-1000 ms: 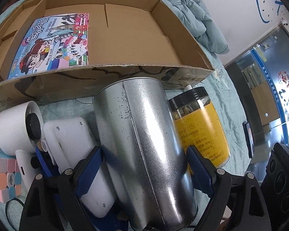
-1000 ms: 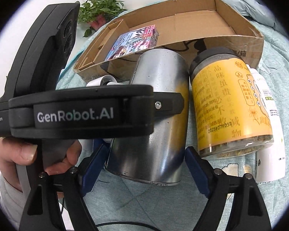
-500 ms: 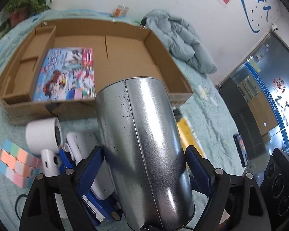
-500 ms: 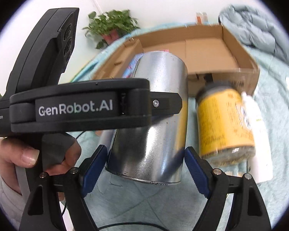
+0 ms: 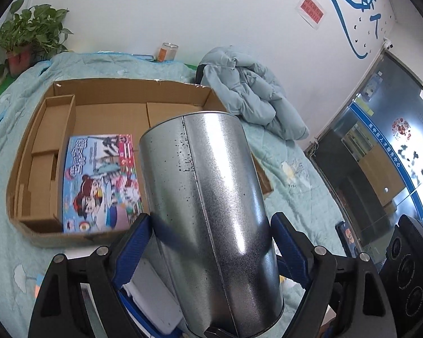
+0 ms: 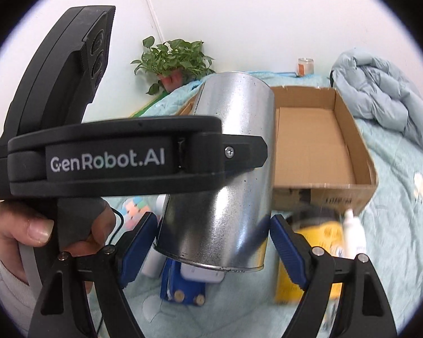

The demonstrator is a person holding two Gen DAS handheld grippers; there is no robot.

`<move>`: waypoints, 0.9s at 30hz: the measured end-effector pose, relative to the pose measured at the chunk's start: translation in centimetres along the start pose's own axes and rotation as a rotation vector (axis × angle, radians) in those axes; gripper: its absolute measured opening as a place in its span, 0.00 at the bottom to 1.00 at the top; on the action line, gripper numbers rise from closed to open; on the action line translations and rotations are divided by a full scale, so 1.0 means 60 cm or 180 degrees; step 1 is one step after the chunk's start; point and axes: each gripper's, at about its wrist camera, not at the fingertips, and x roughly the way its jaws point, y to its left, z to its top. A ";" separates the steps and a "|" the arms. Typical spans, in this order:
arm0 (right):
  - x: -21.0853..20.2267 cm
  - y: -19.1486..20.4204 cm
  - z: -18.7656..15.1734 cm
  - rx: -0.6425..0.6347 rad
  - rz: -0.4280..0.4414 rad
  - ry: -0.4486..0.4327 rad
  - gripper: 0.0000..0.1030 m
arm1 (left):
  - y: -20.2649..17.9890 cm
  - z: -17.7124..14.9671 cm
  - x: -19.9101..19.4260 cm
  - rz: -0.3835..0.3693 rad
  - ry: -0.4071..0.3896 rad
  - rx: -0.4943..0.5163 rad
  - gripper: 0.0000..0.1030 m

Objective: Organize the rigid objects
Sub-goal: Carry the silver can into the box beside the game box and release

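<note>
We carry the metal can (image 5: 211,211) between both tools, and it hangs clear of the blanket (image 5: 2,152), tilted, in front of the near wall of the cardboard box (image 5: 132,90). Our left gripper (image 5: 211,242) clamps it with its blue pads on opposite sides of the wall, and our right gripper (image 6: 214,239) does the same near the lower rim, both clenched on the can at a wide spread.

We judge the can to be stiff, thin sheet metal, probably light if hollow, though we cannot tell whether anything is inside. Its glossy side looks slippery, so the pads should sit squarely across the full width, on the straight wall rather than at the rim, and away from the seam. Too hard a squeeze might dent it.

Inside the box a picture book (image 5: 101,183) lies flat on the left, and the bare floor to its right looks like the place for the can. The yellow jar (image 6: 310,253) and white bottle (image 6: 352,236) lie on the blanket below
</note>
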 end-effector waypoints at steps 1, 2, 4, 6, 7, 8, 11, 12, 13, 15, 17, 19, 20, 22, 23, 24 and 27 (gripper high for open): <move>0.002 -0.001 0.006 -0.0019 -0.0014 -0.0006 0.79 | 0.000 0.011 0.008 -0.0005 0.0003 0.0002 0.81; 0.005 -0.004 0.013 -0.0034 -0.0025 -0.0009 0.79 | 0.001 0.021 0.012 -0.0009 0.0005 0.0008 0.81; 0.012 -0.009 0.024 -0.0038 -0.0035 -0.0009 0.79 | 0.004 0.043 0.025 -0.0013 0.0014 0.0013 0.81; 0.018 -0.017 0.040 -0.0040 -0.0036 0.0014 0.79 | 0.010 0.063 0.038 -0.0008 0.0028 0.0007 0.81; 0.021 -0.023 0.045 -0.0042 -0.0032 0.0031 0.79 | 0.013 0.075 0.045 -0.0005 0.0029 0.0006 0.81; 0.024 -0.027 0.050 -0.0053 -0.0030 0.0048 0.79 | 0.016 0.087 0.055 -0.0006 0.0035 -0.0001 0.81; 0.046 -0.039 0.077 -0.0094 -0.0065 0.0138 0.79 | 0.033 0.123 0.090 -0.0036 0.0094 -0.0066 0.81; 0.051 -0.043 0.083 -0.0083 -0.0062 0.0161 0.79 | 0.040 0.133 0.103 -0.0046 0.0127 -0.0096 0.81; 0.060 -0.050 0.089 -0.0068 -0.0059 0.0198 0.79 | 0.049 0.143 0.119 -0.0062 0.0167 -0.0125 0.81; 0.075 -0.063 0.099 -0.0039 -0.0049 0.0266 0.79 | 0.069 0.160 0.151 -0.0079 0.0264 -0.0188 0.81; 0.100 -0.080 0.107 0.0014 -0.0018 0.0373 0.79 | 0.088 0.170 0.183 -0.0090 0.0354 -0.0237 0.81; 0.128 -0.094 0.109 0.0029 -0.0038 0.0508 0.79 | 0.108 0.173 0.224 -0.0088 0.0479 -0.0285 0.81; 0.139 -0.096 0.109 0.0065 -0.0037 0.0585 0.79 | 0.117 0.172 0.242 -0.0089 0.0537 -0.0314 0.81; 0.162 -0.108 0.105 0.0189 -0.0005 0.0722 0.79 | 0.138 0.163 0.279 -0.0087 0.0689 -0.0410 0.81; 0.175 -0.116 0.098 0.0262 0.0015 0.0816 0.79 | 0.142 0.159 0.291 -0.0086 0.0739 -0.0411 0.81; 0.183 -0.118 0.092 0.0298 0.0015 0.0884 0.79 | 0.146 0.152 0.305 -0.0073 0.0804 -0.0388 0.81; 0.207 -0.125 0.069 0.0429 0.0037 0.1122 0.79 | 0.152 0.136 0.327 -0.0021 0.0912 -0.0386 0.81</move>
